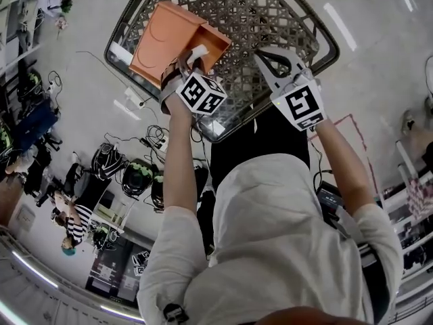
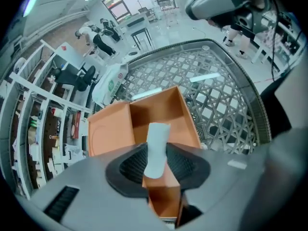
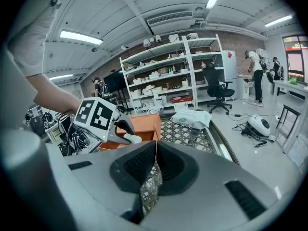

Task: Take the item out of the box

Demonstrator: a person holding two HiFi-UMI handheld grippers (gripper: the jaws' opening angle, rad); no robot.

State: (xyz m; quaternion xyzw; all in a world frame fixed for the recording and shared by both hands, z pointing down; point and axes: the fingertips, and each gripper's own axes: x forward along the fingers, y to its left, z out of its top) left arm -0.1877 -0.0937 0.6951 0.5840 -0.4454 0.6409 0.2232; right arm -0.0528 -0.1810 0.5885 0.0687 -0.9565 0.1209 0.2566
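Box (image 1: 172, 36) of orange card lies open at the left side of the wire basket (image 1: 270, 12), its flap spread out flat to the left of its deep compartment. In the left gripper view we see the box (image 2: 159, 112) straight ahead, just past the jaws, with the basket's mesh (image 2: 226, 95) behind it and to its right.

Our left gripper (image 1: 189, 59) is clamped on a pale white item (image 1: 197, 54). Its view shows that item (image 2: 156, 148) pinched between the two dark ribbed pads and sticking out forward, its free end over the box's open compartment. From the right gripper view the item (image 3: 131, 139) shows as a rounded white tip at the end of the left gripper (image 3: 126, 134), against the orange box wall (image 3: 147, 126). We cannot tell whether the item touches the box.

Our right gripper (image 1: 264, 54) hangs over the middle of the basket, to the right of the box and apart from it. Its jaws (image 3: 155, 153) are pressed together with nothing between them; only mesh (image 3: 185, 131) shows beyond.

A white packet (image 3: 191, 118) lies in the basket on the far side of the box.
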